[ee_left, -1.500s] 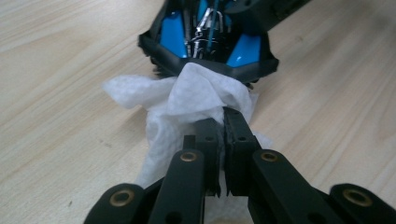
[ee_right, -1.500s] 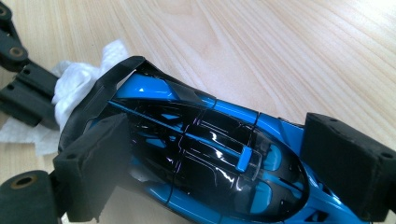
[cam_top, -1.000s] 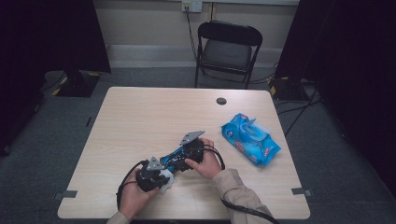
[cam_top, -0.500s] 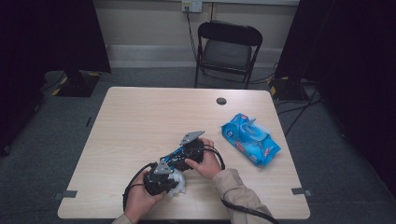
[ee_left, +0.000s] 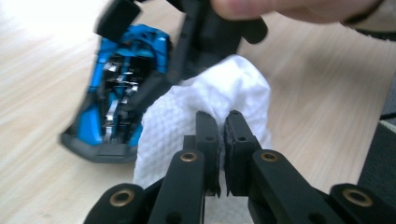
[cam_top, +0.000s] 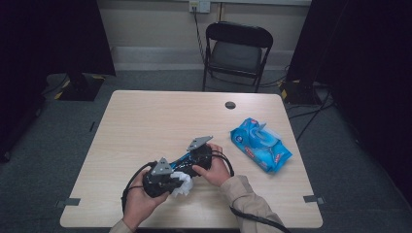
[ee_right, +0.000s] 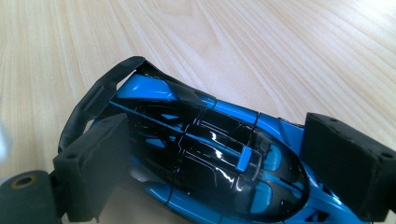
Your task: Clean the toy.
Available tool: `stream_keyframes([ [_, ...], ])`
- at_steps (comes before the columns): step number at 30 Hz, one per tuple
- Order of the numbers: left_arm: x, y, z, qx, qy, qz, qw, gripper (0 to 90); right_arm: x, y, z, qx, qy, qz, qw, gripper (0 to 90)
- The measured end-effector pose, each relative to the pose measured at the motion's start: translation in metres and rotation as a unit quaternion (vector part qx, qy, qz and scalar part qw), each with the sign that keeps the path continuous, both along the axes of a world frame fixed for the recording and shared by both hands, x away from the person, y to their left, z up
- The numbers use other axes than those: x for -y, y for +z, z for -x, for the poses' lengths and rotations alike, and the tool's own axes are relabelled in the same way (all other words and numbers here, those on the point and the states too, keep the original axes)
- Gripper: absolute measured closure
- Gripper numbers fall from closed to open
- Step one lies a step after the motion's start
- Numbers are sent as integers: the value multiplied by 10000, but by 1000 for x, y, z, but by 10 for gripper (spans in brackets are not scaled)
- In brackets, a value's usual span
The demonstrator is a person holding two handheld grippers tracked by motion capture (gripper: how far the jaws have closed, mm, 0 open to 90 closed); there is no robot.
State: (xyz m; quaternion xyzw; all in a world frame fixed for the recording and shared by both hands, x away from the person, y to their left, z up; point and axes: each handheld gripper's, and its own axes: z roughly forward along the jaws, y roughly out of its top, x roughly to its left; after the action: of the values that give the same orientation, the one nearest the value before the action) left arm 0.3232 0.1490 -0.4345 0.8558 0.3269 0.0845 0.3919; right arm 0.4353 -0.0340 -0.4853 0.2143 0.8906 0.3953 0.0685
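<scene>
A blue and black toy car (ee_right: pixel 210 154) lies lengthwise between the two pads of my right gripper (ee_right: pixel 219 163), which press on its sides just above the table. In the high view the car (cam_top: pixel 180 160) sits near the table's front, with my right gripper (cam_top: pixel 197 155) shut on it. My left gripper (ee_left: pixel 221 122) is shut on a bunched white wipe (ee_left: pixel 187 112), which touches the car's underside (ee_left: pixel 116 93) at one end. Seen from the high view, the left gripper (cam_top: pixel 165 180) holds the wipe (cam_top: pixel 183 185) just left of the car.
A blue packet of wipes (cam_top: pixel 260 144) lies on the right part of the wooden table (cam_top: pixel 155 116). A small black round cap (cam_top: pixel 230 105) sits near the far edge. A black folding chair (cam_top: pixel 235 53) stands beyond the table.
My left gripper has lifted a little with the wipe and come closer to the car. The right gripper and the car have kept still.
</scene>
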Motion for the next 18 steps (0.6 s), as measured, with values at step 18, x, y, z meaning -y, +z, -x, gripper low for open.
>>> stream_keyframes([
  [18,-56,7,-21,251,812,68,9964,863,0,0,0,14,0,-26,10000,80],
])
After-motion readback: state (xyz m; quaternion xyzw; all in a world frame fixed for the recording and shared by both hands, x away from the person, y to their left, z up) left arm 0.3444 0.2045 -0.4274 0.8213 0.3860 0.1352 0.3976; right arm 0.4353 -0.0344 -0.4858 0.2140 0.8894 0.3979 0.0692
